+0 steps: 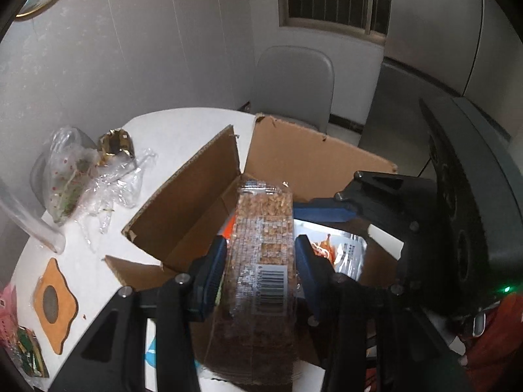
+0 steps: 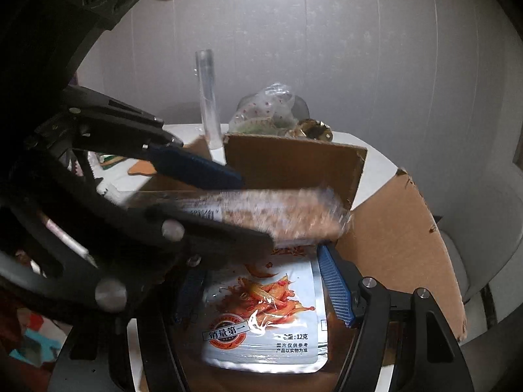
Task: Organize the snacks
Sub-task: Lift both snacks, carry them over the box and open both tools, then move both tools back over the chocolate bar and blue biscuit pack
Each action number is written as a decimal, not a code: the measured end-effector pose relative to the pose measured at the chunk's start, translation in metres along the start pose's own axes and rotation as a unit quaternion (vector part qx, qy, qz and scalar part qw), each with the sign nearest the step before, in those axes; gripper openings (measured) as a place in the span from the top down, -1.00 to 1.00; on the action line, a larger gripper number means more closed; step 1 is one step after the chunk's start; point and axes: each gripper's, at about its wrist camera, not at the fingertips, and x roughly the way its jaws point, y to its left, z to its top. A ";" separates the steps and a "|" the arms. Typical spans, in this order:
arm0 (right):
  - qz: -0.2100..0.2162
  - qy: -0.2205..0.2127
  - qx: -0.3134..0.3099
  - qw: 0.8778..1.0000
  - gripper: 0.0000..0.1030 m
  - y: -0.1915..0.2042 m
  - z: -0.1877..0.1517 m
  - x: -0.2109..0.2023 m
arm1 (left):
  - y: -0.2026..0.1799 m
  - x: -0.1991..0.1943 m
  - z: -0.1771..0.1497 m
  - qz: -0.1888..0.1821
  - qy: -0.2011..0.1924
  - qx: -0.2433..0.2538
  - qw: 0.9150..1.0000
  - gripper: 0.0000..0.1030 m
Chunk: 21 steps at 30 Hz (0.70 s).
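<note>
My left gripper point(image 1: 261, 254) is shut on a long clear-wrapped brown grain bar point(image 1: 261, 261) and holds it over the open cardboard box point(image 1: 294, 156). The bar also shows in the right wrist view point(image 2: 278, 212), blurred, crossing above the box point(image 2: 392, 245). A silver snack pouch with red fish print point(image 2: 264, 313) lies flat on the box floor; it also shows in the left wrist view point(image 1: 343, 254). My right gripper point(image 2: 261, 290) is open, its blue fingers point(image 2: 336, 287) on either side of the pouch, not closed on it.
The box stands on a white round table point(image 1: 183, 130). Crumpled clear bags point(image 1: 75, 176) and a gold wrapper point(image 1: 116, 147) lie at its far left. An orange coaster point(image 1: 54, 300) and small packets point(image 1: 26, 356) lie near the left edge. A grey chair point(image 1: 294, 81) stands behind.
</note>
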 end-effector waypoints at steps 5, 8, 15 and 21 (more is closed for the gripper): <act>0.003 0.016 0.000 1.000 -0.24 -0.008 0.002 0.012 | 0.004 0.012 0.004 -0.001 0.008 0.002 1.000 0.22; 0.009 0.020 0.001 1.000 -0.25 -0.009 0.001 0.014 | 0.008 0.014 0.002 0.005 0.007 0.001 1.000 0.21; 0.007 0.027 -0.011 1.000 -0.51 -0.003 -0.006 0.001 | 0.005 -0.003 -0.002 0.023 -0.022 0.002 0.999 -0.44; -0.004 0.015 -0.015 1.000 -0.64 0.002 -0.007 -0.017 | 0.002 -0.032 -0.011 0.036 -0.058 -0.001 0.998 -0.65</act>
